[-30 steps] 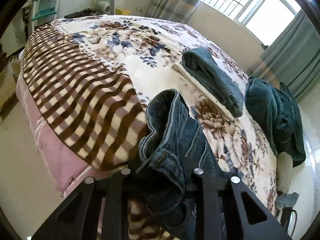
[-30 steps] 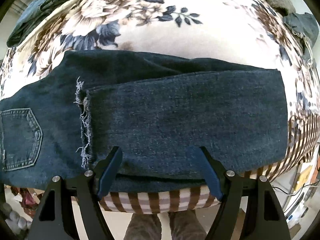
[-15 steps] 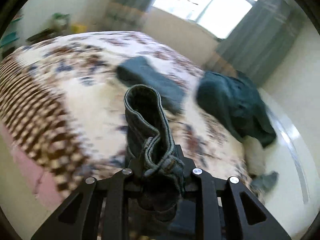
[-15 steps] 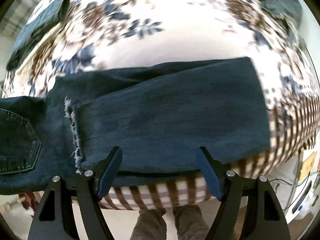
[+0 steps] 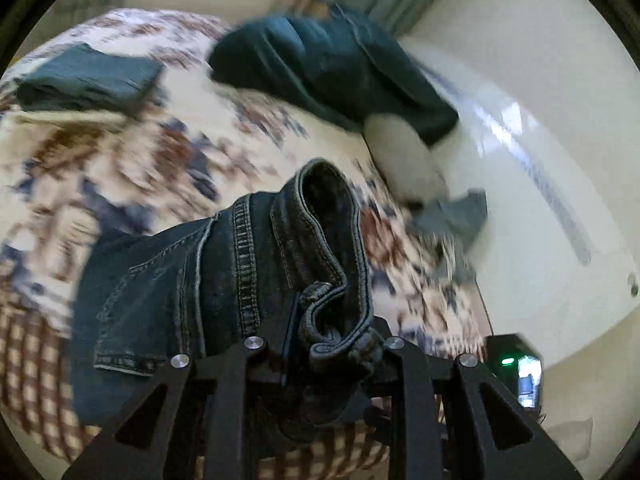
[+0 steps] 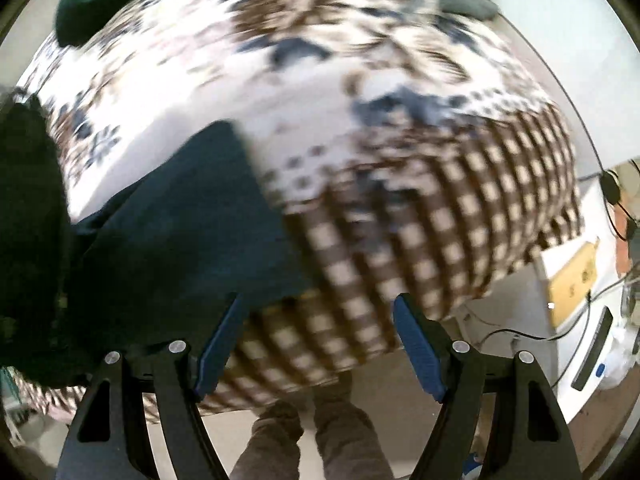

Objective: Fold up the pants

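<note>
Dark blue jeans (image 5: 224, 280) lie on the flowered bed cover, with their waistband bunched up and pinched in my left gripper (image 5: 332, 344), which is shut on it and holds it above the bed. A back pocket (image 5: 144, 312) shows at the left of that view. In the right wrist view the folded leg end of the jeans (image 6: 192, 232) lies at the left. My right gripper (image 6: 320, 344) hangs open over the checked edge of the cover, with nothing between its blue pads (image 6: 420, 344).
The bed cover (image 6: 360, 80) is flowered with a brown checked border (image 6: 440, 232). A folded dark green garment (image 5: 88, 76) and a heap of green cloth (image 5: 328, 68) lie farther off. A person's legs (image 6: 312, 436) stand by the bed edge. White furniture (image 6: 576, 320) stands at the right.
The left gripper has swung across the bed with the waistband, toward the green heap, rolling as it went. The right gripper has slid sideways off the jeans leg to the checked border.
</note>
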The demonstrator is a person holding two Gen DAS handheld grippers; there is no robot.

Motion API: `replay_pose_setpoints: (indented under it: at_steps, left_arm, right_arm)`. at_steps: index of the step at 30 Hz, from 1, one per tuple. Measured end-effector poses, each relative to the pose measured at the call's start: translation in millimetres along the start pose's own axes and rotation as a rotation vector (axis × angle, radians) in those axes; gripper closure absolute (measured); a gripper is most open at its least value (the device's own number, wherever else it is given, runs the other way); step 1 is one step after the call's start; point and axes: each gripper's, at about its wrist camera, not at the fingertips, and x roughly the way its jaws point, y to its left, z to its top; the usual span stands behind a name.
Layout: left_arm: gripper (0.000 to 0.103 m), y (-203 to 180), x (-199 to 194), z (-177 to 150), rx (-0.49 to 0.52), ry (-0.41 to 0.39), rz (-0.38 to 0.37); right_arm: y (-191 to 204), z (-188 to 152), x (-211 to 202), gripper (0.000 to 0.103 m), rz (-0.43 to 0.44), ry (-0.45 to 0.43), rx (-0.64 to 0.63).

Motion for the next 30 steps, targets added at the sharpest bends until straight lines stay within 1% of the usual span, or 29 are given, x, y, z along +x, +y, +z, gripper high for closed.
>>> replay_pose_setpoints:
  at_steps: [2,3,5,7,8,9,10,11,12,13,14,15,18,20,21,22,23,24,25,26,27,28,30]
  left_arm:
    - [0.082,-10,25,-7,0.022,0.064,-0.003]
    - [0.08,-15,40,-11,0.03,0.112,-0.005]
    - [0.079,-24,64,-22,0.06,0.222,0.022]
    - [0.077,-24,80,-31,0.102,0.307,0.046]
    - [0.077,-23,80,-33,0.108,0.315,0.046]
    - [0.072,-23,74,-32,0.11,0.306,0.045]
    - [0.05,-24,67,-29,0.109,0.292,0.034]
    - [0.041,-25,59,-27,0.104,0.284,0.019]
    - [0.024,-25,52,-24,0.1,0.274,0.017]
    - [0.019,-23,43,-20,0.094,0.257,-0.009]
    - [0.019,-21,35,-17,0.09,0.248,-0.019]
    - [0.019,-18,26,-14,0.088,0.238,-0.011]
    - [0.019,5,-5,3,0.058,0.164,0.033]
    - [0.019,32,-27,16,0.029,0.112,0.123]
    - [0.019,43,-34,21,0.018,0.099,0.156]
    - [0.019,61,-42,28,-0.002,0.087,0.204]
    - [0.019,73,-44,31,-0.015,0.081,0.237]
    - [0.019,87,-47,33,-0.031,0.076,0.274]
    - [0.019,103,-48,36,-0.051,0.084,0.313]
    - [0.019,118,-47,38,-0.071,0.1,0.353]
    - [0.019,128,-47,38,-0.085,0.109,0.382]
    - [0.019,140,-48,37,-0.101,0.113,0.403]
    - [0.019,153,-46,38,-0.109,0.117,0.431]
  right_arm:
    - [-11,5,2,0.024,0.017,0.011,0.016]
    - [-18,8,4,0.024,0.045,0.021,0.025]
    - [-26,15,6,0.023,0.114,0.029,0.034]
    - [-29,20,2,0.011,0.163,0.005,0.034]
    - [-28,24,-2,0.01,0.197,-0.016,0.032]
    - [-30,27,-4,0.009,0.22,-0.03,0.034]
    - [-33,31,-7,0.006,0.251,-0.044,0.047]
    - [-33,35,-9,0.006,0.275,-0.049,0.049]
    - [-30,38,-12,0.006,0.304,-0.053,0.046]
    - [-25,42,-14,0.006,0.324,-0.061,0.039]
    - [-19,44,-17,0.006,0.344,-0.067,0.022]
    - [-11,46,-18,0.006,0.365,-0.063,0.001]
    - [19,53,-11,0.006,0.427,-0.034,-0.053]
    - [40,57,2,0.006,0.452,0.0,-0.072]
    - [52,59,13,0.006,0.453,0.026,-0.09]
    - [62,60,26,0.006,0.442,0.062,-0.101]
    - [71,61,42,0.008,0.443,0.099,-0.092]
    - [79,59,57,0.027,0.468,0.132,-0.084]
    - [87,55,64,0.062,0.449,0.136,-0.086]
    - [92,52,64,0.072,0.418,0.118,-0.095]
    - [99,48,59,0.081,0.379,0.082,-0.125]
    - [106,44,45,0.088,0.346,0.031,-0.168]
    - [105,40,22,0.091,0.341,-0.037,-0.183]
